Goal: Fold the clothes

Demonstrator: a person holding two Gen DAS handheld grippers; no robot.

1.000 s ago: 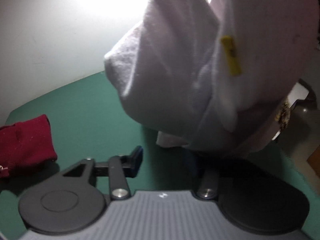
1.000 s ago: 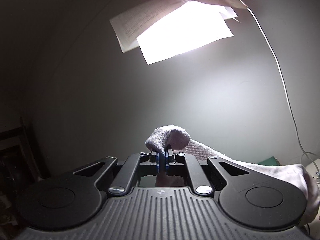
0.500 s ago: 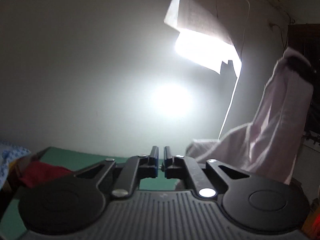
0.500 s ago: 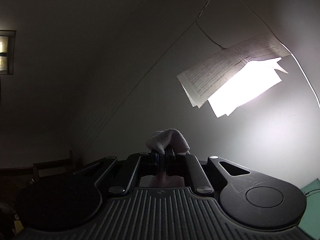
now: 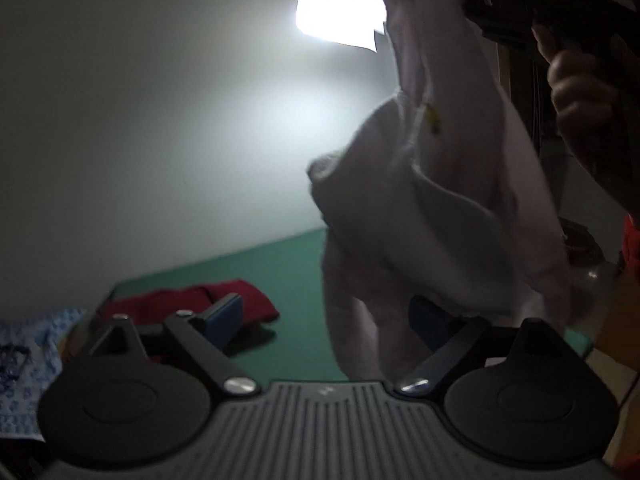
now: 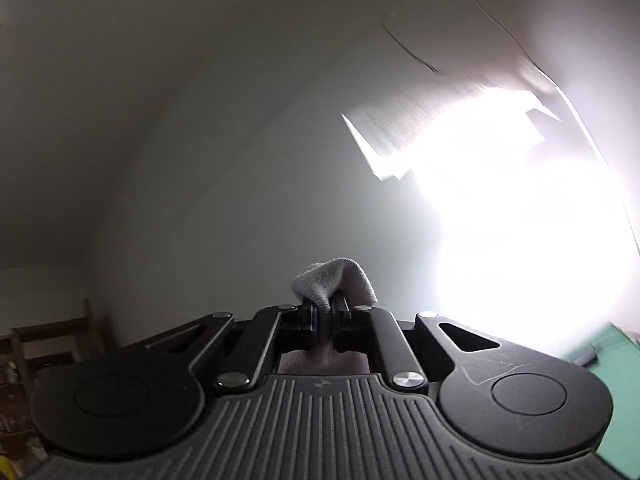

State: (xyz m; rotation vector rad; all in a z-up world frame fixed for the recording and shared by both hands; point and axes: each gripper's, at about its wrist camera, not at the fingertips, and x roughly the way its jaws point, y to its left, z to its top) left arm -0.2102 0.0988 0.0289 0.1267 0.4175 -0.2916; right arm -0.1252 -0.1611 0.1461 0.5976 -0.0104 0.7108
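white garment (image 5: pixel 452 200) hangs in the air over the right end of the green worktop (image 5: pixel 288 268), pinched at its top by my right tool (image 6: pixel 325 312), whose jaws are clamped tight on a small fold of the fabric. my left tool (image 5: pixel 324 320) has just been opening and now stands wide, its blue pads (image 5: pixel 224 314) spread, with the lower drape of the cloth sagging between them but not yet pressed by either pad. i judge the step in hand is taking a second hold so the piece can be spread flat. to do it well i would aim for a hem or corner rather than a bunched middle, close only once a single layer sits between the pads, and keep the right grip high so the cloth falls straight. a red garment (image 5: pixel 192 300) lies near the far left corner; i should keep clear of it.
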